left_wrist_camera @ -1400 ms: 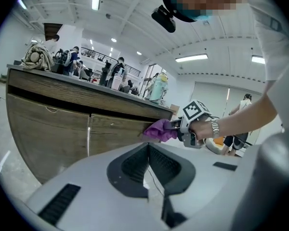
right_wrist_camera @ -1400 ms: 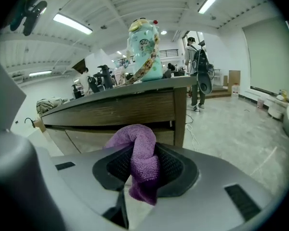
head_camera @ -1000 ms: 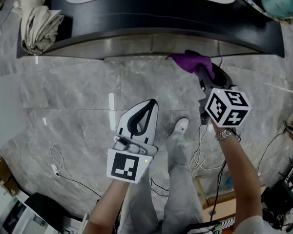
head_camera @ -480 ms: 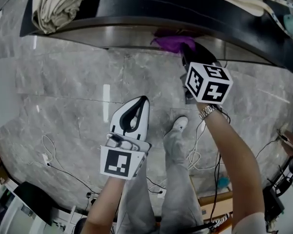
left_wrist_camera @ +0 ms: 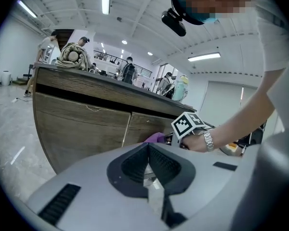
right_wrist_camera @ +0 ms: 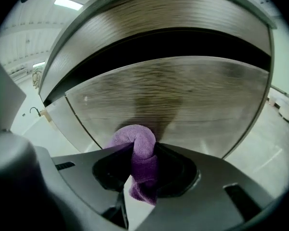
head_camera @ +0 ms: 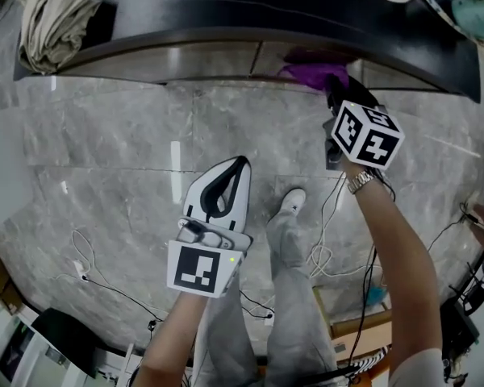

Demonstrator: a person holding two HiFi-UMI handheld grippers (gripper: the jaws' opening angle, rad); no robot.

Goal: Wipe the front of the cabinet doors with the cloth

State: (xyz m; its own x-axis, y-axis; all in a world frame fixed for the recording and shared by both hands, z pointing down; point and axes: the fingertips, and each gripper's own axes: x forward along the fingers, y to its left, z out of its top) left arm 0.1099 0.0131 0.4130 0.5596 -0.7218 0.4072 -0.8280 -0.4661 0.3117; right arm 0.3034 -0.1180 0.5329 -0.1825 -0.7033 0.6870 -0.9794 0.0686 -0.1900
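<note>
At the far left, a beige bundle [head_camera: 52,18] lies on the dark counter [head_camera: 226,10]. Nearer to the person, the left gripper [head_camera: 240,166] hangs over the gray floor [head_camera: 105,151]. Its jaws are pressed together with nothing between them, and it takes no part in the work. Past it stand the wooden cabinet doors [head_camera: 210,59], with a seam between two of them. Just right of this seam is the purple cloth [head_camera: 310,72], up against the front of the right door. The right gripper [head_camera: 339,103] has its jaws clamped on the cloth.

I see three possible problems. The cloth is squeezed into a small wad, so only a little of it meets the wood, and a stroke may leave parts of the door not wiped. If the person pushes too hard, the hard jaw tips can reach the door and scratch it. The drag of the wood may also pull the cloth out of the jaws. Cables [head_camera: 331,256] lie on the floor near the person's shoe [head_camera: 290,204], and a side step could catch them.

In the right gripper view, the long axis of the cloth [right_wrist_camera: 143,153] runs along the jaws, from near to far. Its rounded end points at the door [right_wrist_camera: 183,90], and the loose tail hangs back between the jaws.
</note>
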